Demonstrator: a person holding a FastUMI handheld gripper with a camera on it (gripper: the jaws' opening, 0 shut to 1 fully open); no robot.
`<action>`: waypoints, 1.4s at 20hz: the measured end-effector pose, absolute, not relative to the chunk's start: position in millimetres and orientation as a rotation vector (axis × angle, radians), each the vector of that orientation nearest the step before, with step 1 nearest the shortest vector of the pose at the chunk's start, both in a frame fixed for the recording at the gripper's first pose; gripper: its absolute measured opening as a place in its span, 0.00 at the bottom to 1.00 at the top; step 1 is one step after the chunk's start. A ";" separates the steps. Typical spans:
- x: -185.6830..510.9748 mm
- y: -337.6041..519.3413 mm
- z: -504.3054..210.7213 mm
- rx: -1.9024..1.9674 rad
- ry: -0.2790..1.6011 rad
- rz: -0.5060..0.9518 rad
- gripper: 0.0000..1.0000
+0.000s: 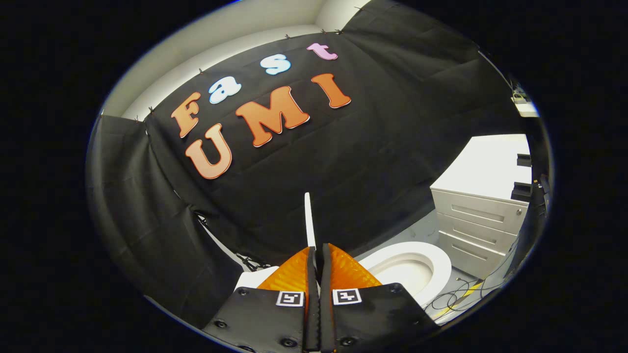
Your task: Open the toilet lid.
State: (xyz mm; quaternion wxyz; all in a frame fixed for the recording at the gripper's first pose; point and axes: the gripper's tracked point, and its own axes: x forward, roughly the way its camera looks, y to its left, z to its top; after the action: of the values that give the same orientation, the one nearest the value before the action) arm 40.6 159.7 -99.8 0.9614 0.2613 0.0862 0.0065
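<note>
The gripper [316,252] is clenched on the lid [308,220], whose thin white edge rises upright from between its two fingers against the black cloth wall. The lid stands raised, seen edge-on, so its face is hard to judge. Just right of the fingers and lower lies the open seat [431,260] around the bowl. Farther right stands a white drawer cabinet [478,220], with cables [458,296] on the floor near it.
</note>
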 end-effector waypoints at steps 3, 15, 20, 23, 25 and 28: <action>37.5 192.0 -85.9 0.500 0.180 0.059 0.08; 23.8 302.6 -63.3 0.305 0.177 0.168 0.08; 21.4 327.6 -61.9 0.236 0.172 0.181 0.08; 18.6 337.1 -62.5 0.229 0.172 0.188 0.08; 17.9 339.2 -62.4 0.237 0.169 0.183 0.08; 17.0 351.0 -64.4 0.240 0.164 0.193 0.08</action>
State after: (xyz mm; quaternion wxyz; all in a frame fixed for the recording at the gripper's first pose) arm 17.0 351.0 -64.4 0.9848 0.1196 0.0815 0.0959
